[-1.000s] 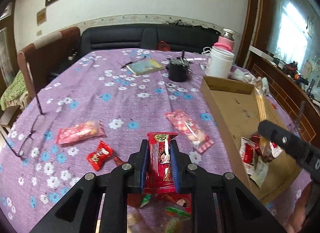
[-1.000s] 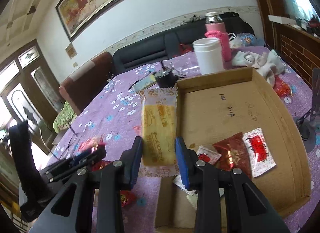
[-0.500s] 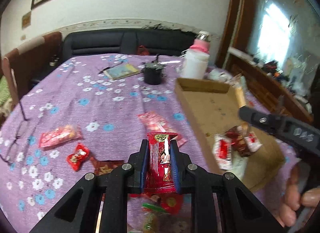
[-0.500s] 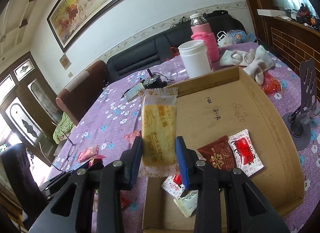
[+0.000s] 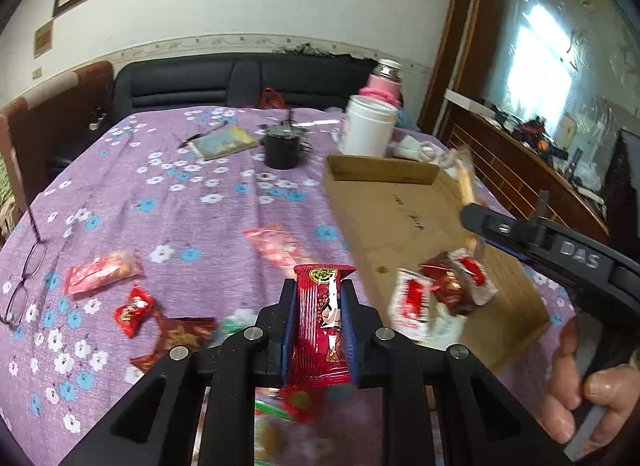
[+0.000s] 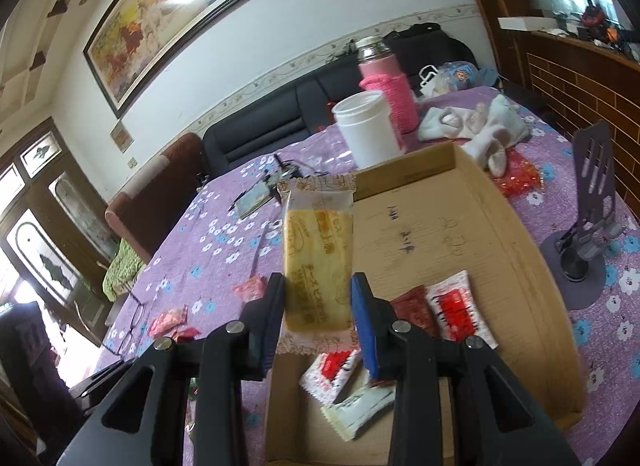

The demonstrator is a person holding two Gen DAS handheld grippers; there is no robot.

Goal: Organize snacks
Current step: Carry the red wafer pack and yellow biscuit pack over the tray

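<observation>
While both tools hang above the purple flowered tablecloth (image 5: 168, 225), each one has a snack pinched. Left gripper (image 5: 318, 298): jaws nearly closed, clamped on a red foil snack packet (image 5: 320, 326) standing upright between the blue pads, over the cloth just left of the shallow brown cardboard tray (image 5: 404, 221). Right gripper (image 6: 318, 290): jaws narrowly apart, pressed on both sides of a long yellow cake bar in a clear wrapper (image 6: 318, 258), held upright over the tray's near left part. In the tray's near end lie a dark red sachet (image 6: 414, 312) and white-and-red sachets (image 6: 456, 312), touching one another. Loose red and pink wrapped candies (image 5: 104, 272) lie on the cloth left of the left gripper, near a pair of glasses (image 5: 24, 286). White plastic jar (image 6: 370, 127) and pink-sleeved flask (image 6: 386, 83) stand beyond the tray's far edge. A hand (image 5: 580, 390) grips the right tool's handle.
</observation>
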